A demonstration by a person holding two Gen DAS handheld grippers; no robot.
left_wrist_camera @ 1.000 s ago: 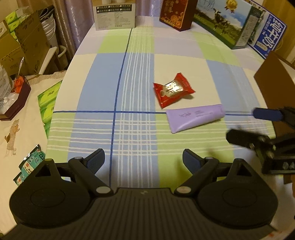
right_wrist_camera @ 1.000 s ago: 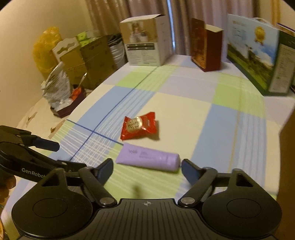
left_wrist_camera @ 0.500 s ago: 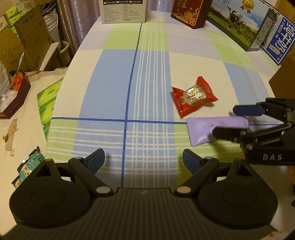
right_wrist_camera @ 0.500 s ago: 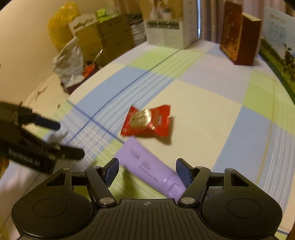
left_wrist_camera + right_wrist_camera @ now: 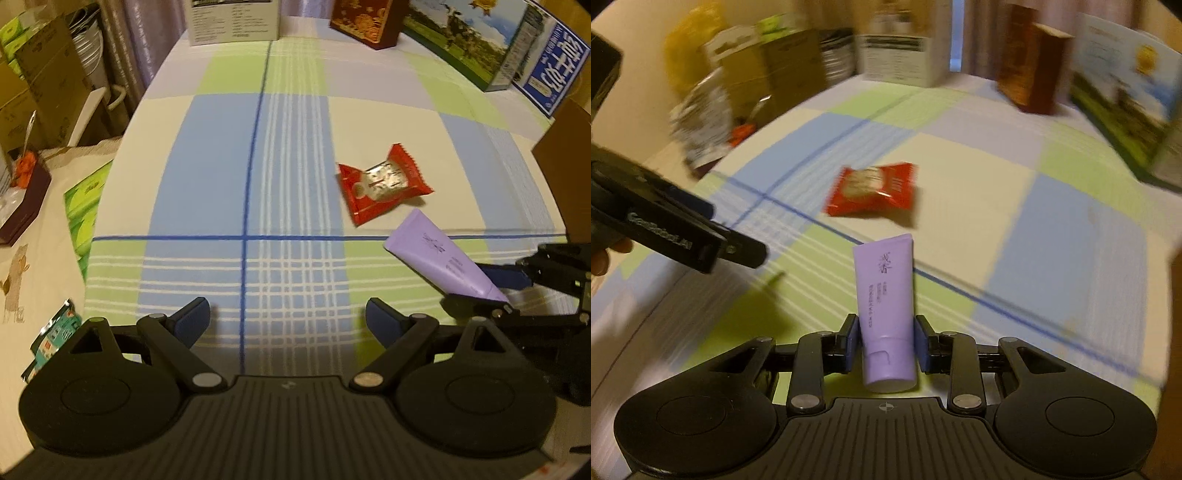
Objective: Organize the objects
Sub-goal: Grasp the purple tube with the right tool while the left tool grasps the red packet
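Note:
My right gripper is shut on the cap end of a purple tube, which points away from me toward a red snack packet on the checked tablecloth. In the left wrist view the purple tube lies slanted between the right gripper's fingers at the right, with the red packet just beyond it. My left gripper is open and empty above the cloth, left of the tube. It shows in the right wrist view at the left.
Boxes stand along the table's far edge: a white one, a dark red one and a green landscape one. A brown cardboard flap is at the right. Cartons and clutter crowd the floor on the left.
My right gripper has closed on the purple tube's cap end and turned it from lying crosswise to pointing away. The left gripper stayed open and shifted slightly.

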